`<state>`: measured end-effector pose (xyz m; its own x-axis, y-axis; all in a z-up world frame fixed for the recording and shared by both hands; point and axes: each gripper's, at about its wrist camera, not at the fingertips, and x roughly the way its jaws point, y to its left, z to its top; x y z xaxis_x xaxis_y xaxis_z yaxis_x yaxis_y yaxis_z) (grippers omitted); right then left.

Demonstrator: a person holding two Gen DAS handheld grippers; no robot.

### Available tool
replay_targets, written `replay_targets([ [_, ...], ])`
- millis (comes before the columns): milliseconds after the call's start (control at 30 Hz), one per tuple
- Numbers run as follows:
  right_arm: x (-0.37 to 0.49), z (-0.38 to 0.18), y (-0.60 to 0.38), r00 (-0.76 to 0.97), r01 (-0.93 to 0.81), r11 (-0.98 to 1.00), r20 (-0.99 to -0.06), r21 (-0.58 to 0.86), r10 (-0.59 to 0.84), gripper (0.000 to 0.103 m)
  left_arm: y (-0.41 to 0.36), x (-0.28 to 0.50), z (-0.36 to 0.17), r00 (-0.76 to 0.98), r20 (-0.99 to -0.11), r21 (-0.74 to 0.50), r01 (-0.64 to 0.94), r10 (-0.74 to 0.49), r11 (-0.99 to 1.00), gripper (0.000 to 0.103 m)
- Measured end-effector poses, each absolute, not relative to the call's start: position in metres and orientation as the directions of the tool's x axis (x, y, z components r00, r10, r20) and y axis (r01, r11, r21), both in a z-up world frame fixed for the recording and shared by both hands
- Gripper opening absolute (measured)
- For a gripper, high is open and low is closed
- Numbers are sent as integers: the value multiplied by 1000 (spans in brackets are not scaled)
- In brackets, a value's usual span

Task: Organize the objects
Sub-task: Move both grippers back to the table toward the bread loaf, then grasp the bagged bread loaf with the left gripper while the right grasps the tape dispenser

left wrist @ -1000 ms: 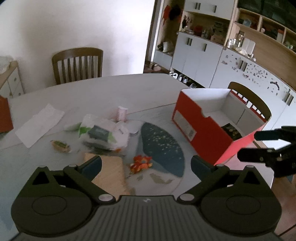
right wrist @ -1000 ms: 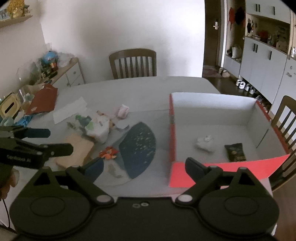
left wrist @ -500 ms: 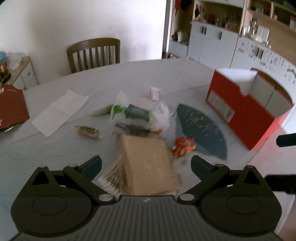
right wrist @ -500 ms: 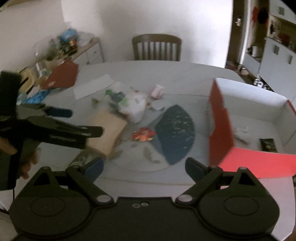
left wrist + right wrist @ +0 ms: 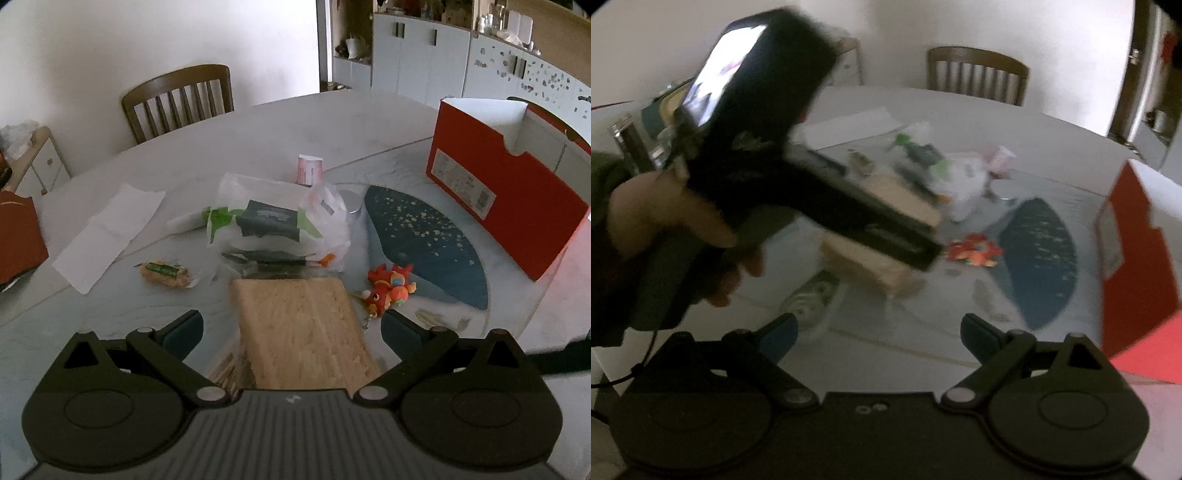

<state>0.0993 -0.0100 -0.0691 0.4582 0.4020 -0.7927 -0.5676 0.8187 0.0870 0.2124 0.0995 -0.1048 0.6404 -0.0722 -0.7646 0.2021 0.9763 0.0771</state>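
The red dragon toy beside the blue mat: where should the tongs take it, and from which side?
Grip the red dragon toy across its plump body, coming from above. It lies flat and apart from the blue mat and wooden block; the left tongs are open.

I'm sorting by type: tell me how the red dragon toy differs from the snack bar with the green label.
The red dragon toy is bright red-orange and lumpy; the snack bar is tan, oblong and green-labelled. The toy lies beside the dark blue mat, the bar near the white paper. Both lie loose on the table.
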Motion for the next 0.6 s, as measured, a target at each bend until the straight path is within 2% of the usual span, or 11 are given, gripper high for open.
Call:
replay_targets([
  [367,99,-100,36,376,-652,750,-812,110,446,94,96,227,-114,580,-810,70,236,-82,969,103],
  [600,102,-113,58,366,-655,747,-817,114,445,88,95,237,-119,546,-834,65,229,-73,971,103],
])
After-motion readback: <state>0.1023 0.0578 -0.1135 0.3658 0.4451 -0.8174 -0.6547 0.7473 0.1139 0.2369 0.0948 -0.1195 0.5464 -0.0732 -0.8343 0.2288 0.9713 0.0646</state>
